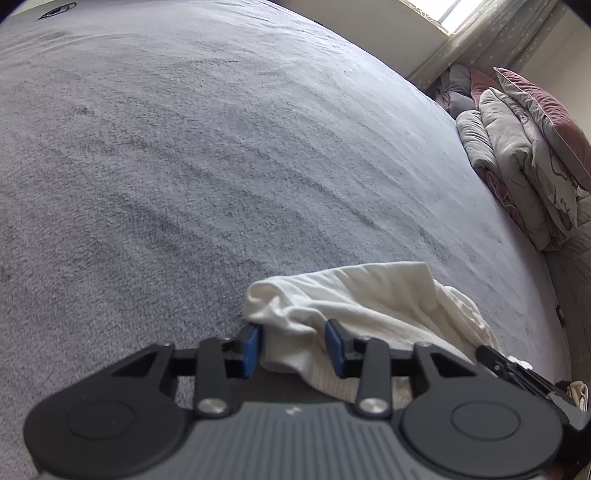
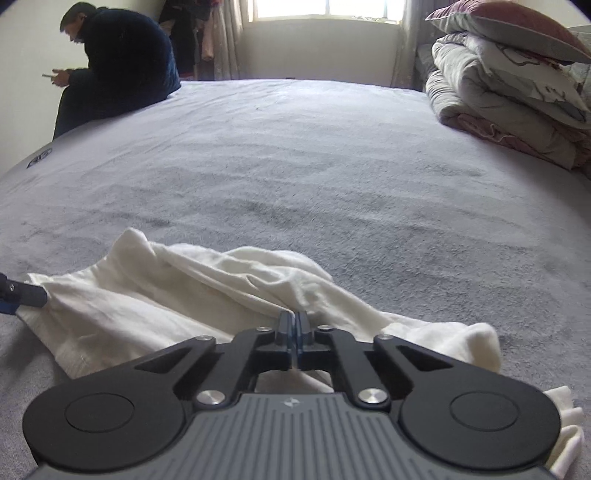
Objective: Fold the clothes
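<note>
A crumpled white garment lies on the grey bed cover near the front edge; it also shows in the left wrist view. My left gripper is open, its blue pads either side of a bunched edge of the garment, with a clear gap. My right gripper is shut on a fold of the white garment at its near edge. The left gripper's tip shows at the garment's left corner in the right wrist view. The right gripper shows at the lower right of the left wrist view.
The wide grey bed cover stretches ahead. A stack of folded quilts and a pillow sits at the far right; it also shows in the left wrist view. A person in dark clothes sits on the far left bed edge. A window is behind.
</note>
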